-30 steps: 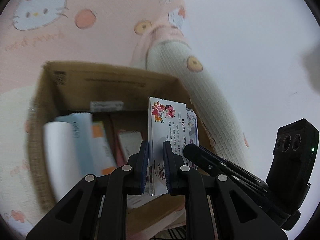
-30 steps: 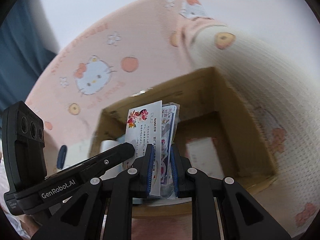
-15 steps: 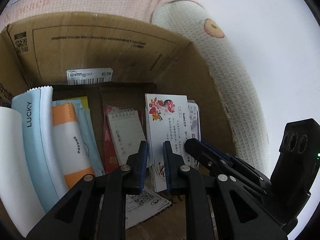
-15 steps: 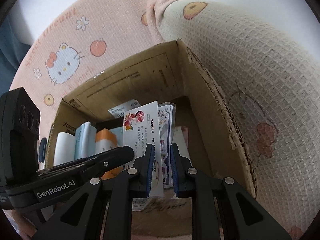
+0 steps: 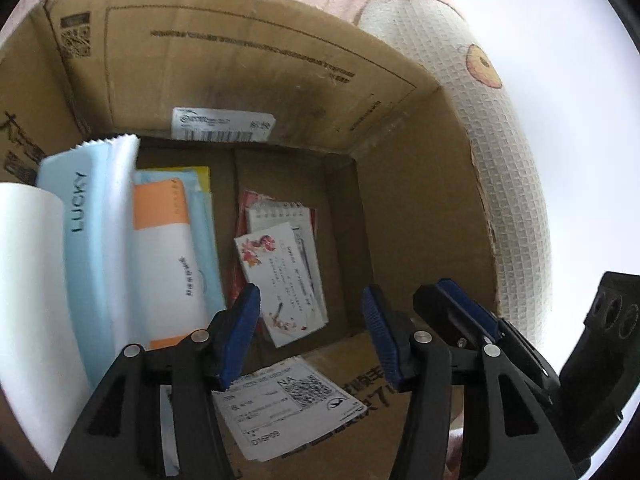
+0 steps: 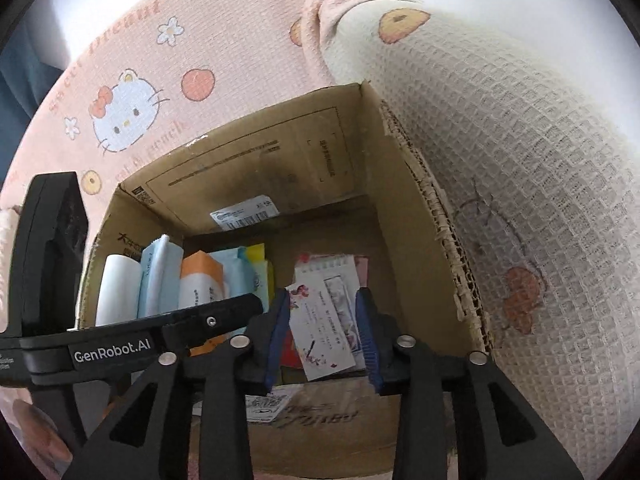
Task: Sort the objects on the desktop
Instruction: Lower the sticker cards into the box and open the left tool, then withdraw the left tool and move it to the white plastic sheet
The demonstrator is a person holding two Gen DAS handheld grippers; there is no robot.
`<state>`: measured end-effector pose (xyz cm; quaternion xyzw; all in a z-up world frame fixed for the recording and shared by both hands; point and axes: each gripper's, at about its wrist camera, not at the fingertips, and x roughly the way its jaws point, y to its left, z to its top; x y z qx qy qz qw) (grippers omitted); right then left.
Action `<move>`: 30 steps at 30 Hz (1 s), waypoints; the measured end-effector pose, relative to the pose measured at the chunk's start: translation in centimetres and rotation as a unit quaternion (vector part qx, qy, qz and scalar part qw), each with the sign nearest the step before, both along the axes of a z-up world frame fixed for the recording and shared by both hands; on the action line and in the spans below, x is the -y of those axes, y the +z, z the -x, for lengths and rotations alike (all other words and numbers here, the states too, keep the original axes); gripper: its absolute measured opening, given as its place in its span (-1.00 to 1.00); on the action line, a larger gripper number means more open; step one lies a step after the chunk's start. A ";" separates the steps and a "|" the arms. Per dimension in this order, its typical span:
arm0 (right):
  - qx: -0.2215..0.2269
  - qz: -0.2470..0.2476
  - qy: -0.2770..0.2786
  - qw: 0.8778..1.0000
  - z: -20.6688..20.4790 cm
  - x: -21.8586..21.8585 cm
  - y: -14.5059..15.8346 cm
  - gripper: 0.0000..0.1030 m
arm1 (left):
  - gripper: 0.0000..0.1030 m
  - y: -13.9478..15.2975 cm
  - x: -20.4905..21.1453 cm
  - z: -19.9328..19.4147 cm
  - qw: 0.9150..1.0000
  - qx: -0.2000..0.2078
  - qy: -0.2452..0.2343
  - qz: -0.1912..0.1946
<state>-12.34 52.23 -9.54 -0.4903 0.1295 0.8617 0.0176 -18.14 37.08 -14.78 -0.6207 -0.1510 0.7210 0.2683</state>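
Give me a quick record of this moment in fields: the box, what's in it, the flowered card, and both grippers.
container: cardboard box, open top, on a pink cartoon blanket
left side of box: tissue packs standing on edge
flowered card: loose in the box, lying over a small spiral notepad
left gripper: jaws just opened, nothing between the pads
right gripper: jaws just opened, card not gripped

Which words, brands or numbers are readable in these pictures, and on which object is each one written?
"LUCKY": light blue packet standing in the cardboard box.
"GenRobot.AI": left gripper body, seen from the right wrist camera.
"NA": white slip with a QR code.
Floral card, barcode label, box print: too small or blurred.
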 end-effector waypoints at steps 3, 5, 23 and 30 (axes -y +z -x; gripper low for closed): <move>-0.003 0.000 -0.002 1.000 -0.1 0.3 0.3 -0.17 | 0.12 0.5 0.4 -0.1 1.000 0.000 0.004 -0.009; -0.010 -0.005 -0.008 1.000 -0.6 0.4 1.0 -0.01 | 0.12 1.2 0.7 -0.2 1.000 -0.004 0.006 -0.010; -0.107 -0.006 -0.026 0.994 -6.1 7.5 10.0 0.25 | 0.15 12.9 11.5 -6.5 0.987 -0.131 0.014 -0.088; -0.122 -0.024 -0.010 0.992 -7.0 11.2 11.8 0.26 | 0.15 14.3 14.5 -7.4 0.982 -0.170 0.010 -0.080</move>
